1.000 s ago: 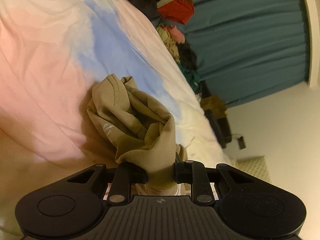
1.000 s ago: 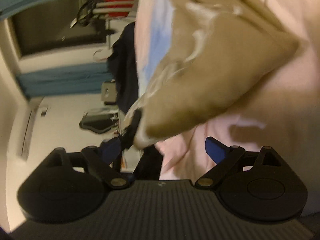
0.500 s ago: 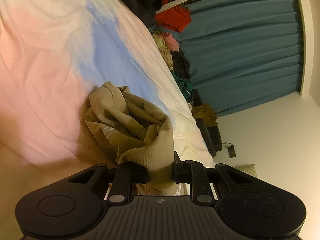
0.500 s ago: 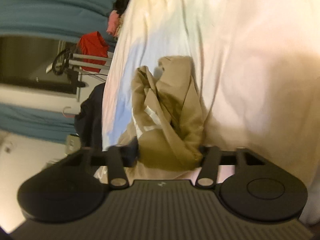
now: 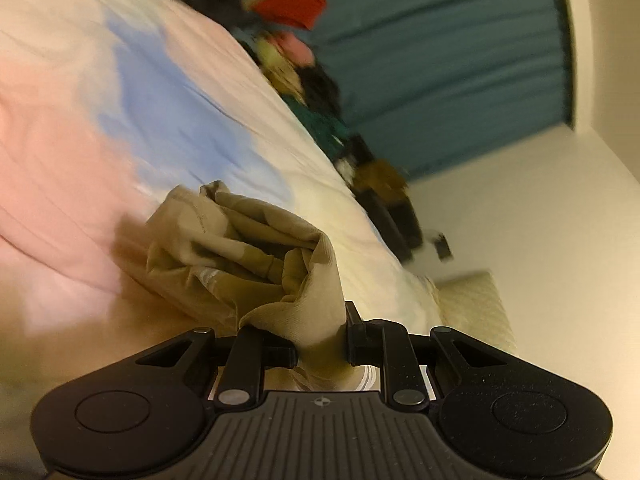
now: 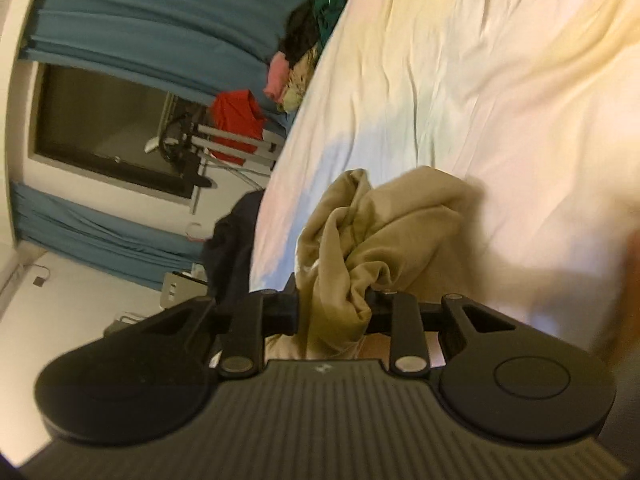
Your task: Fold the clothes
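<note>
**Both ends of the garment gathered for the lift**

On my left, the left hand-held gripper (image 5: 320,350) was clenched on a bunched end of the tan garment (image 5: 240,252), the rest of it lying crumpled on the pastel bedspread (image 5: 80,120) just ahead. On my right, the right hand-held gripper (image 6: 332,312) had its jaws closing on another bunch of the same cloth, fabric already pinched between them. Beyond the bed's far edge lay a heap of other clothes (image 6: 304,60) before the teal curtain (image 5: 460,60). I judged this the pick-up step: both ends taken, nothing yet spread. The next move called for drawing my two grips apart and up, so the garment hung open before I laid it flat.
</note>
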